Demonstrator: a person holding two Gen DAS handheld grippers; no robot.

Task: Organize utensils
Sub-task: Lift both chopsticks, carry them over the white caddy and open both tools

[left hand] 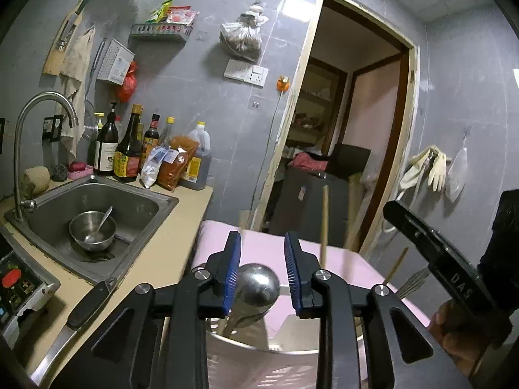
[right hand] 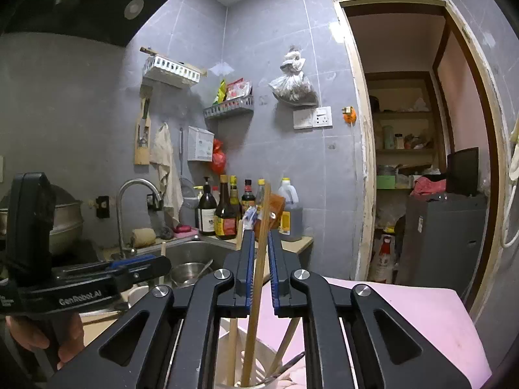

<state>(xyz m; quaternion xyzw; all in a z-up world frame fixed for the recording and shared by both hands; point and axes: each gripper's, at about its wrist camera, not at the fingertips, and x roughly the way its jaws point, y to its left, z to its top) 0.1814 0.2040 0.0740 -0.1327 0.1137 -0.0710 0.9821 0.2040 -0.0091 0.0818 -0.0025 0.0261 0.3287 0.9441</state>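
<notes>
Right claw [right hand: 259, 269] pinches an upright chopstick [right hand: 256, 291]; left claw [left hand: 262, 272] straddles a spoon [left hand: 258, 285].

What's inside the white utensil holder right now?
The white slotted utensil holder holds several wooden chopsticks, one standing between the right claw pads, a steel ladle and fork tines. Its bottom is hidden by both claws.

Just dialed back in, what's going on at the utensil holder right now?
Both claws are over the white slotted utensil holder on the pink surface. The right claw has its jaws narrowed around a long wooden chopstick standing in the holder; whether it is actually gripped is hard to say. The left claw is open, straddling the round bowl of a steel ladle in the holder. A steel bowl with a spoon sits in the sink.
</notes>
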